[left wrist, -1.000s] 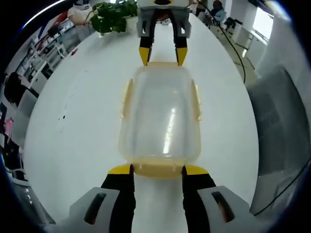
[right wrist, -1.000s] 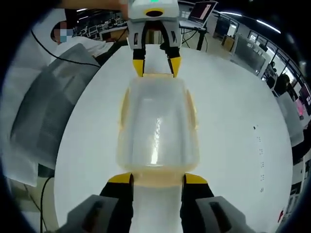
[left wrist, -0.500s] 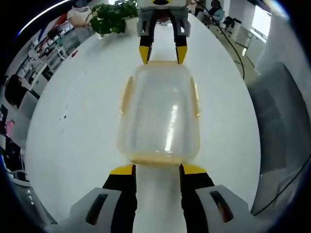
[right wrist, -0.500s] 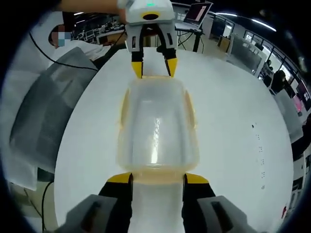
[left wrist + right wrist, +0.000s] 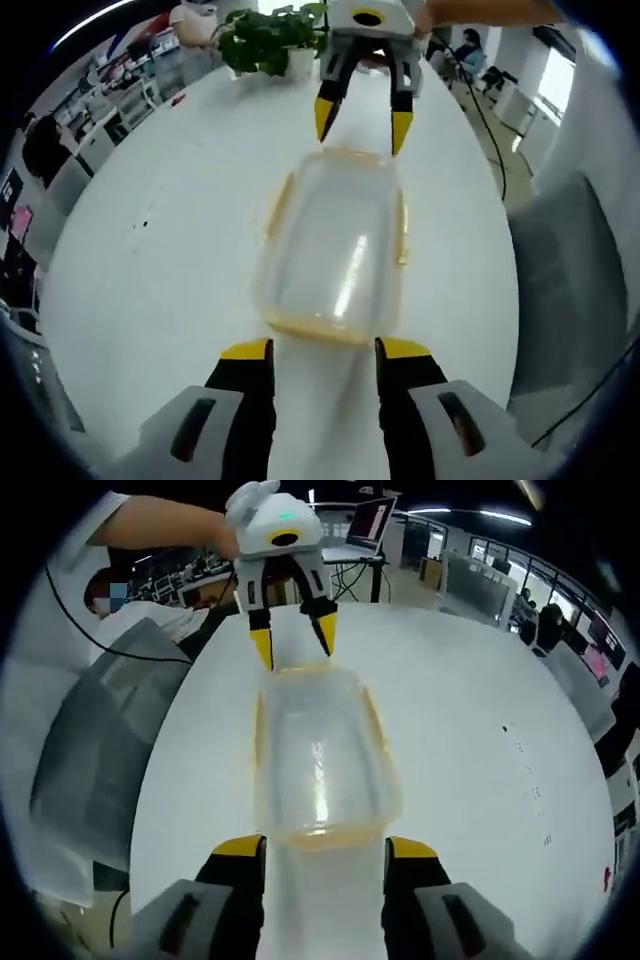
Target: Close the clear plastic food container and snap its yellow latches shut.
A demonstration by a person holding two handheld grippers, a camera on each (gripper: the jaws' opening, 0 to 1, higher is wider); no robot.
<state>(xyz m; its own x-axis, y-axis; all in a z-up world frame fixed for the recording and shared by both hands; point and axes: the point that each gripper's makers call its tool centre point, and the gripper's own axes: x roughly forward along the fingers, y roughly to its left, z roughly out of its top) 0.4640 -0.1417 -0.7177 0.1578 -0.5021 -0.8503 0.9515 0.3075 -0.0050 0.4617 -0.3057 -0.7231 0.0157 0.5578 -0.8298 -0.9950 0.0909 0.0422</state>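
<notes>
The clear plastic food container [image 5: 335, 245] lies lengthwise on the white table [image 5: 150, 260] with its lid on top. Yellow latches show along its sides [image 5: 278, 205] and at its near end [image 5: 320, 328]. My left gripper [image 5: 322, 352] is open, its yellow tips just short of that near end, one to each side. At the opposite end my right gripper [image 5: 362, 122] hangs open over the rim. In the right gripper view the container [image 5: 320, 760] runs away from my right gripper [image 5: 325, 848]. The left gripper [image 5: 293, 642], held in a hand, is open above the far end.
A potted plant [image 5: 270, 35] stands at the table's far edge. A grey chair back [image 5: 570, 270] sits close to the table on one side, also seen as grey fabric [image 5: 100, 750]. A laptop [image 5: 368, 520] sits on a stand beyond the table. A person's arm [image 5: 160, 525] reaches in.
Both grippers have drawn back a little from the container's ends and risen, so the container looks smaller. Each view has rolled slightly. The container itself has stayed in place.
</notes>
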